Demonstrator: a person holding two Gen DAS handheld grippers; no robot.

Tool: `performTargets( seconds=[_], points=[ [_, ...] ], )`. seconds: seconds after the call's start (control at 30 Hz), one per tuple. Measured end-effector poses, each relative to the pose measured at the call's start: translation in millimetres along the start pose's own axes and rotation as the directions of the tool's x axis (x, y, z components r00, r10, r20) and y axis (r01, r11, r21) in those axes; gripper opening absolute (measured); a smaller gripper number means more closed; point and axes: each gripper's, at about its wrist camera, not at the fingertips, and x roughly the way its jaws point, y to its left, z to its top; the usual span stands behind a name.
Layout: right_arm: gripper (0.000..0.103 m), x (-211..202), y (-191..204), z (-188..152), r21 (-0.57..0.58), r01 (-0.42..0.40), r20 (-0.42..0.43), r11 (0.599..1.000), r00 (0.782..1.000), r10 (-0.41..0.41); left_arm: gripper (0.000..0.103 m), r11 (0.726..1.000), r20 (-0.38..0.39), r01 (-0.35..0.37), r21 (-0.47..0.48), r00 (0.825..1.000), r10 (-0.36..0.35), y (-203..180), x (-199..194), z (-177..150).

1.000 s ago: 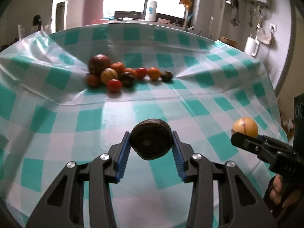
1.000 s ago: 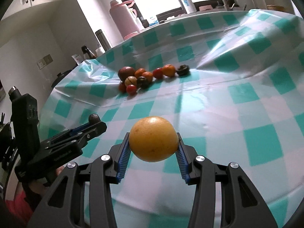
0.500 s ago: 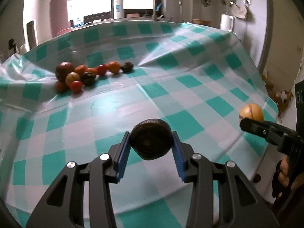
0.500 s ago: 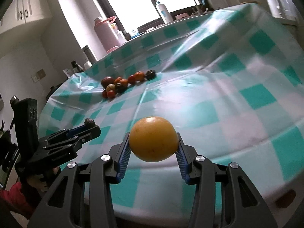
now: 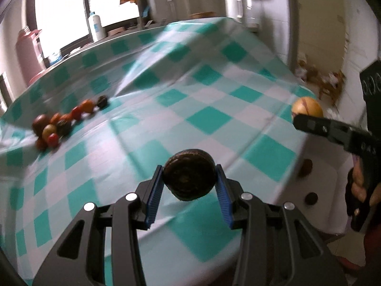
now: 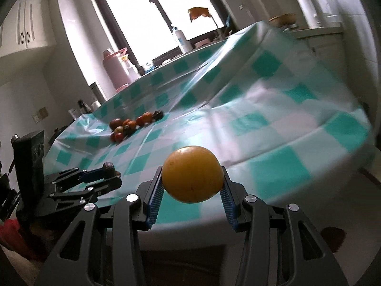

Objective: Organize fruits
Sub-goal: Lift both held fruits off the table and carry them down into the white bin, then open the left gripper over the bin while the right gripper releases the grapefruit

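Note:
My left gripper (image 5: 189, 178) is shut on a dark brown round fruit (image 5: 189, 174), held over the near right part of the checked tablecloth (image 5: 209, 119). My right gripper (image 6: 192, 181) is shut on a yellow-orange round fruit (image 6: 193, 172), held just off the table's near edge. In the left wrist view the right gripper (image 5: 307, 116) shows at the far right with the yellow fruit (image 5: 307, 107). The left gripper (image 6: 108, 170) appears at the lower left of the right wrist view. A cluster of several red, orange and dark fruits (image 5: 62, 121) (image 6: 133, 125) lies far back on the cloth.
Beyond the table a pink jug (image 6: 116, 69) and a white bottle (image 6: 182, 39) stand by the bright window. The cloth has a raised fold (image 5: 147, 66) near the fruit cluster. Two dark round things (image 5: 307, 166) lie on the floor off the table's right edge.
Both grippers have drawn back and to the right from the fruit cluster, still gripping their fruits. The left view has rolled, and the table edge and floor have come into sight.

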Motion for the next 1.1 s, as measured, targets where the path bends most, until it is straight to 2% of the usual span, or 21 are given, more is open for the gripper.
performTargets(
  seconds=[0.27,0.47,0.57,0.63,0.67,0.77,0.83,0.9,0.93,1.0,1.03,1.1],
  points=[
    [0.045,-38.8,-51.7,-16.8,0.061,0.134,0.012,0.989,0.991,-0.135,0.043,0.985,-0.019,0.089,0.15,0.996,-0.087,-63.7,9.5,12.0],
    [0.045,-54.2,-101.1,-36.5,0.163,0.28,-0.062,0.946,0.96,-0.274,0.043,0.946,-0.054,0.172,0.275,0.985,-0.163,-117.8,20.2,9.1],
    [0.045,-46.4,-126.8,-45.1,0.207,0.386,-0.156,0.899,0.92,-0.359,0.043,0.912,-0.077,0.215,0.35,0.977,-0.2,-147.4,26.6,4.2],
    [0.045,-35.5,-145.7,-51.1,0.227,0.465,-0.243,0.856,0.878,-0.413,0.043,0.885,-0.095,0.24,0.4,0.971,-0.22,-165.5,31.1,-1.1],
    [0.045,-31.9,-152.4,-53.5,0.236,0.482,-0.269,0.844,0.867,-0.42,0.043,0.867,-0.11,0.256,0.427,0.967,-0.231,-175.8,35.0,-4.4],
    [0.045,-10.8,-169.6,-59.7,0.23,0.518,-0.356,0.824,0.833,-0.424,0.043,0.833,-0.183,0.313,0.456,0.949,-0.256,-198.6,52.8,-14.8],
    [0.045,4.2,-173.9,-59.5,0.189,0.539,-0.395,0.821,0.807,-0.439,0.043,0.813,-0.26,0.356,0.46,0.93,-0.26,-214.1,73.6,-22.0],
    [0.045,21.5,-180.9,-59.2,0.134,0.584,-0.441,0.8,0.758,-0.48,0.043,0.802,-0.323,0.377,0.463,0.915,-0.244,-224.9,95.4,-28.3],
    [0.045,24.7,-184.1,-58.3,0.125,0.601,-0.442,0.789,0.746,-0.498,0.043,0.804,-0.361,0.386,0.453,0.904,-0.231,-229.6,109.7,-32.3],
    [0.045,31.6,-195.5,-55.0,0.134,0.628,-0.44,0.766,0.73,-0.522,0.043,0.802,-0.433,0.407,0.437,0.877,-0.209,-237.6,135.8,-41.9],
    [0.045,34.8,-201.1,-53.7,0.15,0.632,-0.44,0.76,0.731,-0.521,0.043,0.803,-0.443,0.404,0.438,0.874,-0.199,-239.2,142.6,-45.3],
    [0.045,38.0,-214.0,-55.9,0.163,0.654,-0.454,0.739,0.714,-0.532,0.043,0.804,-0.469,0.402,0.438,0.865,-0.177,-242.6,157.1,-52.2]
  ],
)
